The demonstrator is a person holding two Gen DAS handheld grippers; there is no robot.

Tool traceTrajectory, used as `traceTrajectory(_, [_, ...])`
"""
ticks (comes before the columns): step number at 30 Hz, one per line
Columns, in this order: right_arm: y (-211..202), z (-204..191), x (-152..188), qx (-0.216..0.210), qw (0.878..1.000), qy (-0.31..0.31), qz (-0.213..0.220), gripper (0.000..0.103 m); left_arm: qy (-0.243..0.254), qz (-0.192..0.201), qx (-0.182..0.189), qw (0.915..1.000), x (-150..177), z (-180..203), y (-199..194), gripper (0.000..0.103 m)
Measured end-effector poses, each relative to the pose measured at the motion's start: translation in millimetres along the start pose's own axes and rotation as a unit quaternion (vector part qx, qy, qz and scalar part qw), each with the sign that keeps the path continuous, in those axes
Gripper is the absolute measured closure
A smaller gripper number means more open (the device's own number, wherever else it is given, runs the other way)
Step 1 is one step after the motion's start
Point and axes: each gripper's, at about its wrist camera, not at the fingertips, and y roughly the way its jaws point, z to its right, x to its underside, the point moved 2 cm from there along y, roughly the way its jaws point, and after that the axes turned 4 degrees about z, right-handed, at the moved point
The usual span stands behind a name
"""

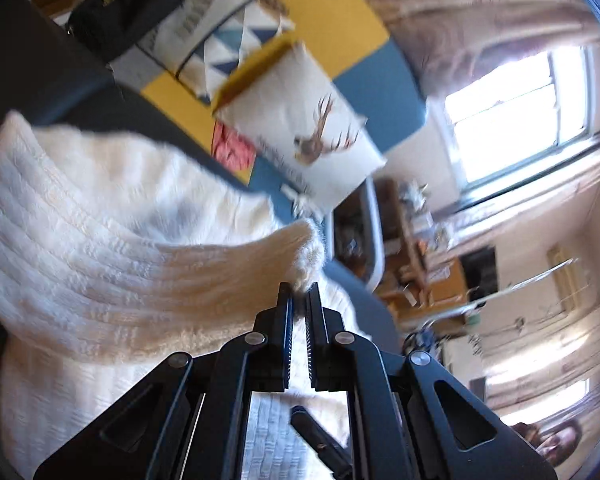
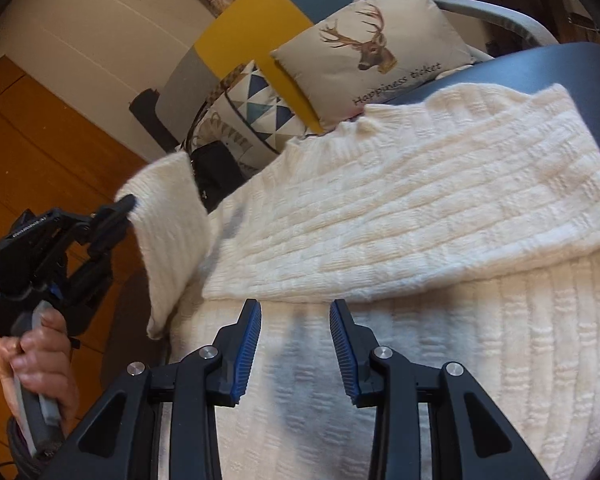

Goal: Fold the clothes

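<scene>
A deer-print cushion (image 2: 374,54) leans against a yellow, blue and grey backrest (image 2: 244,28), beside a triangle-patterned cushion (image 2: 260,100) and a black bag (image 1: 124,4).

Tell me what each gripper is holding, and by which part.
The left gripper pinches the white sweater by the cuff end of one sleeve. The right gripper holds nothing.

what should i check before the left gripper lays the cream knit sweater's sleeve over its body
1. Left gripper shut on the sleeve cuff: ok.
2. Sleeve lifted off the cream ribbed knit sweater: ok.
3. Right gripper open, holding nothing, above the sweater body: ok.
4. Other sleeve already folded flat across the chest: ok.
5. Deer-print cushion off the sweater: cannot tell, it sits close behind the collar.
6. Hem lying flat: cannot tell, out of view.
</scene>
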Motion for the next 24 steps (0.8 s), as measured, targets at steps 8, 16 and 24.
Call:
traceTrajectory(8, [-8, 24, 1, 0.010, 1.000, 0.023, 0.000, 0.067, 0.030, -0.049, -0.057, 0.9967, 39, -3, 36, 0.097])
traceTrajectory(16, [-2, 27, -8, -0.078, 0.992, 0.102, -0.003, 0.067, -0.015, -0.083, -0.015, 0.9963, 43, -17, 37, 0.079])
traceTrajectory(24, [38, 26, -14, -0.141, 0.965, 0.220, -0.007, 0.069, -0.027, -0.025, 0.011, 0.9993, 28, -43, -48, 0.077])
